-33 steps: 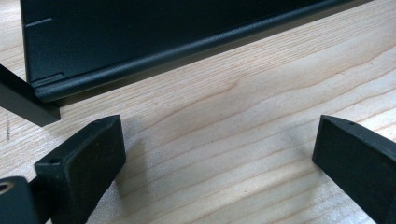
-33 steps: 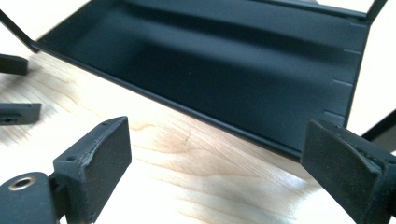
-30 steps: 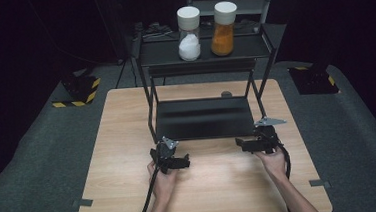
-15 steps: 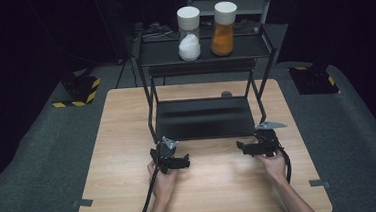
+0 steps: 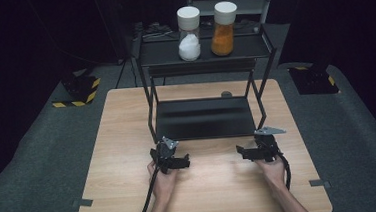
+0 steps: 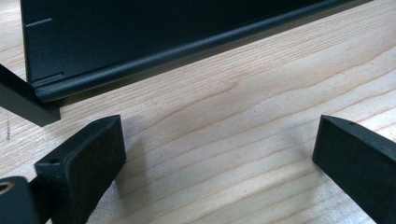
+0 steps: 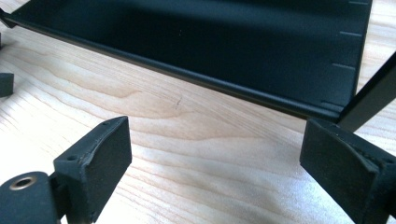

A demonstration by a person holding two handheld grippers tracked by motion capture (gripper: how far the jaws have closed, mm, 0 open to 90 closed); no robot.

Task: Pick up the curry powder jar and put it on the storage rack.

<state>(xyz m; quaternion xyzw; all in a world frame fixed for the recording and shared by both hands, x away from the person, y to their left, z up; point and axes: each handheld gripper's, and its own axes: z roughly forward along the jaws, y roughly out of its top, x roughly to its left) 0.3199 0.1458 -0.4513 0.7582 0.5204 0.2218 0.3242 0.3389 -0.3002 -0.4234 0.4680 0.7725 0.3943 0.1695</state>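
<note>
- Resting low on the counter (image 5: 128, 140), the left claw (image 5: 172, 159) is sitting with its jaws spread wide and nothing between them; in the left gripper view bare wood is showing in the gap.
- Sitting at the right, the right claw (image 5: 254, 151) is likewise wide open and empty; against a second ago it is lying slightly nearer to the person and lower, while the left one is lying as it did.
- Standing just beyond both claws, the black rack (image 5: 204, 117) is keeping its lower tray close to the counter; its near lip (image 6: 187, 51) is lying just past the left claw's tips, and a right-hand leg (image 7: 369, 100) is rising just beside the right claw's jaw.
- Waiting on the rack's top shelf, far from the hands, are the white-powder jar (image 5: 189, 33) and the orange-powder jar (image 5: 223, 28), side by side and upright.
- Judging from this, the small drop of the right hand is looking like a settling pause; no grasp is begun, and reaching the jars would be calling for a lift up and forward.
</note>
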